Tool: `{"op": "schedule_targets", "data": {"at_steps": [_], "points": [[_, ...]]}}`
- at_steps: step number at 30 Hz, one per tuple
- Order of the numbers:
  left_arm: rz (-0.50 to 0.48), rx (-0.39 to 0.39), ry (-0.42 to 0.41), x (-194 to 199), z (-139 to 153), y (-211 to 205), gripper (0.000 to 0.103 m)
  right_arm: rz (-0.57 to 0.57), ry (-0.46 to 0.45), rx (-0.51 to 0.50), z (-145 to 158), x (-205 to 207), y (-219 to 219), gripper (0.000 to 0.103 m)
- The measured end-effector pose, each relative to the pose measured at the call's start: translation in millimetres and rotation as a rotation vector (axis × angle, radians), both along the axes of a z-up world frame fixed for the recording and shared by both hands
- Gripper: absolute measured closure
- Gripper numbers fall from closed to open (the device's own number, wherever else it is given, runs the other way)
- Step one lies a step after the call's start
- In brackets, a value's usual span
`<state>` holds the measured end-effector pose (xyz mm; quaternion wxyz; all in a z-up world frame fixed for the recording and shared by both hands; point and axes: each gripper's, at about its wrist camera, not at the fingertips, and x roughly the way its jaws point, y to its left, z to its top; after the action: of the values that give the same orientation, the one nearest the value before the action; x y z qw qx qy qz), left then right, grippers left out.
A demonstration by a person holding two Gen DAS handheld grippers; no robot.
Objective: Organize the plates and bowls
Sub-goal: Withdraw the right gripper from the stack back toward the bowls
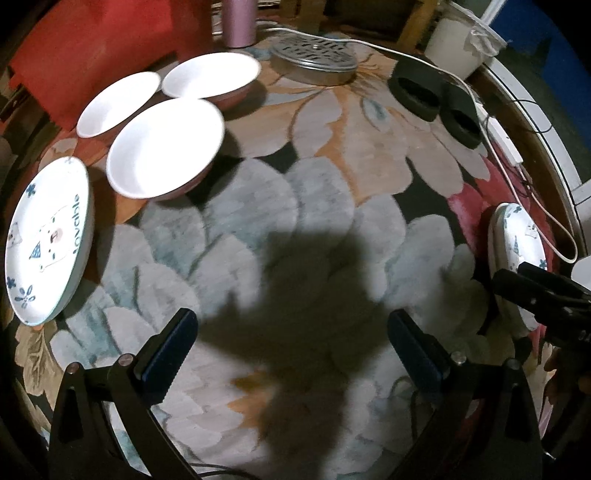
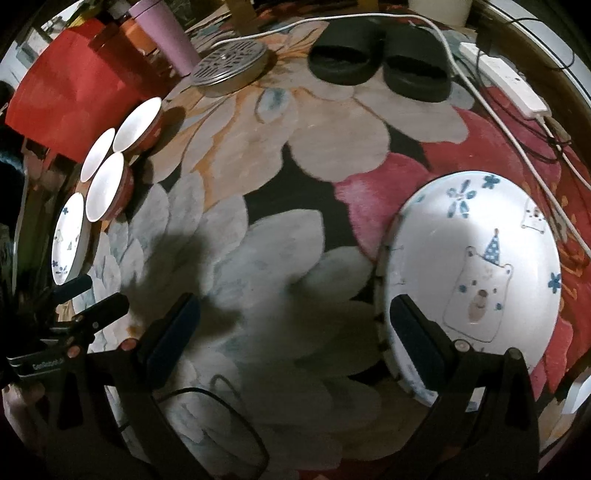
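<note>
Bowls sit in a tight cluster of three on a flowered rug, near its far left edge: a near bowl [image 1: 166, 147], a left bowl [image 1: 118, 103] and a far bowl [image 1: 212, 75], all upright, white inside and reddish outside, rims close together or touching. Just nearer than them along the left edge lies a left plate [image 1: 48, 240] printed with a bear and blue flowers. A right plate [image 2: 476, 273] with the same bear print lies near the rug's right edge, and seems to rest on another plate whose rim shows under its left side.

The left claw [image 1: 291, 350] hangs over the middle of the rug [image 1: 332, 206], jaws wide apart with nothing between them. The right claw [image 2: 293, 339] is also spread wide and empty; its right finger [image 2: 417, 343] overlaps the right plate's near rim, though whether it touches I cannot tell.

At the far edge stand a round metal tin [image 1: 314, 61] with a perforated lid, a pink tumbler [image 1: 239, 22] and a pair of black slippers [image 2: 380, 59]. A white cable [image 2: 491, 122] runs along the far right edge past a power strip [image 2: 506, 81].
</note>
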<state>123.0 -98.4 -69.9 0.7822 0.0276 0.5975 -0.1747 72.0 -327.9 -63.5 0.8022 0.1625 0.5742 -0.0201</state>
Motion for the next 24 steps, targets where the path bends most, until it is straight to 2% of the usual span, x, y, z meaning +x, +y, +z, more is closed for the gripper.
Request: {"op": "schedule_targets", "data": {"at_steps": [24], "points": [[0.184, 0.009, 0.039, -3.0, -25.9, 116.7, 0.000, 0.181, 0.022, 0.010, -14.0, 29.4, 106.4, 0.000]]}}
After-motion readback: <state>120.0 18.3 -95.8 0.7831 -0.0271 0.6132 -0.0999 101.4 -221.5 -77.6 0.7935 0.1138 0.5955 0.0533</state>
